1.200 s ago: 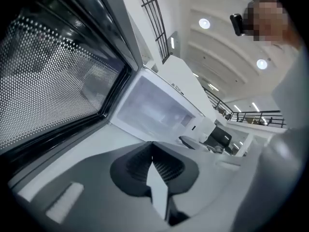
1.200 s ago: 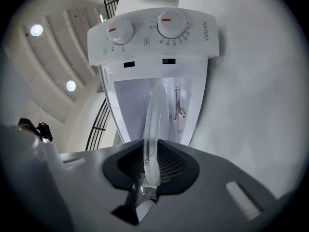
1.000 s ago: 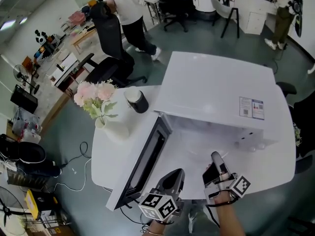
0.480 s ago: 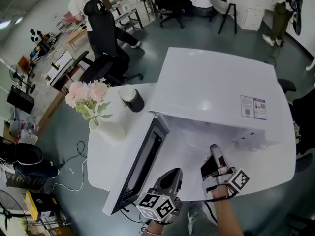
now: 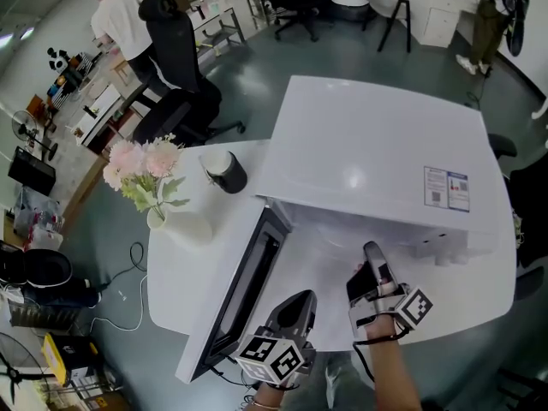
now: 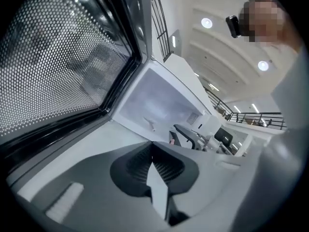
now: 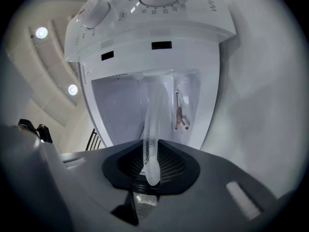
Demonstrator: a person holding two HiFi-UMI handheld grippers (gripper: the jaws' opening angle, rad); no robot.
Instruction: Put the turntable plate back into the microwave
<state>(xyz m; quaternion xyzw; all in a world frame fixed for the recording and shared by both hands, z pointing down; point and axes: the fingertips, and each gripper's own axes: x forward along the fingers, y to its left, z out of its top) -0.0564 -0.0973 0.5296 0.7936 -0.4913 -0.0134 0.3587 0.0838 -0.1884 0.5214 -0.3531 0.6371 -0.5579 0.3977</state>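
The white microwave (image 5: 377, 148) stands on a white table, its door (image 5: 244, 285) swung open to the left. In the right gripper view the clear glass turntable plate (image 7: 153, 122) shows edge-on, held by its rim and reaching into the cavity (image 7: 118, 110). My right gripper (image 5: 370, 274) is shut on that rim, just in front of the opening. My left gripper (image 5: 297, 308) is shut and holds nothing; it sits beside the door's lower edge. The left gripper view shows the door's perforated window (image 6: 53, 66). In the head view the plate is too faint to make out.
A vase of pink flowers (image 5: 141, 174) and a dark cup (image 5: 224, 171) stand on the table (image 5: 184, 255) left of the microwave. The control knobs (image 7: 94, 11) sit beside the cavity. A black office chair (image 5: 175, 54) and a person (image 5: 120, 15) are beyond the table.
My right gripper has edged forward toward the cavity with the plate. The left gripper has stayed put. The person in the background has walked off to the left.
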